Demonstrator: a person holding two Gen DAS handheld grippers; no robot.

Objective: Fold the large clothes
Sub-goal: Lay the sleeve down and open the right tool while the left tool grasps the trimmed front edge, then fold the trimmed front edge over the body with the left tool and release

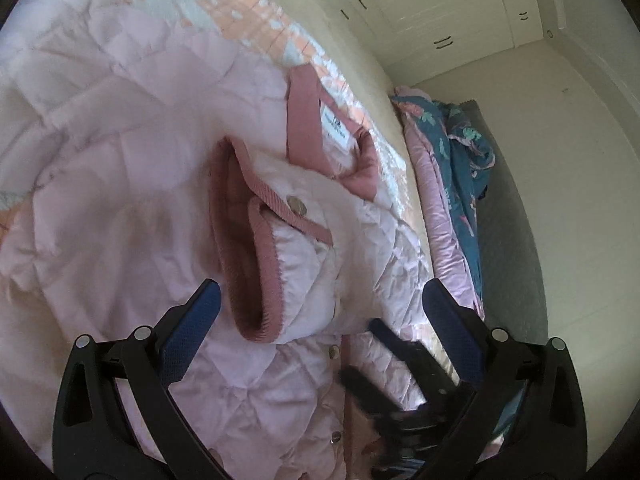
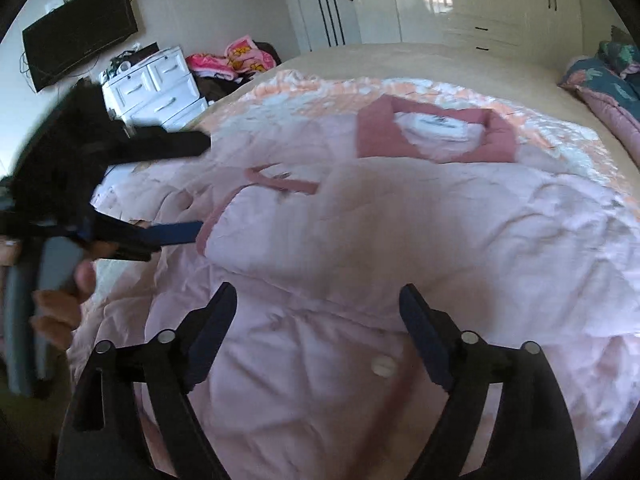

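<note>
A pale pink quilted jacket [image 2: 380,216] with dusty-rose collar [image 2: 436,136] and trim lies spread on the bed. In the left wrist view its sleeve cuff [image 1: 248,240] lies folded across the body [image 1: 100,160], just ahead of my left gripper [image 1: 320,308], which is open and empty above it. My right gripper [image 2: 318,312] is open and empty over the jacket's lower body near a snap button [image 2: 383,366]. The left gripper also shows at the left of the right wrist view [image 2: 176,188], open beside the sleeve cuff. The right gripper shows blurred in the left wrist view [image 1: 400,360].
The bed [image 2: 420,60] has a peach and white patterned cover. A teal floral and pink quilt [image 1: 452,168] is bunched at the bed's far side. White wardrobes [image 2: 500,0], a white drawer unit [image 2: 156,88], a wall television [image 2: 80,32] and piled clothes [image 2: 232,60] stand beyond.
</note>
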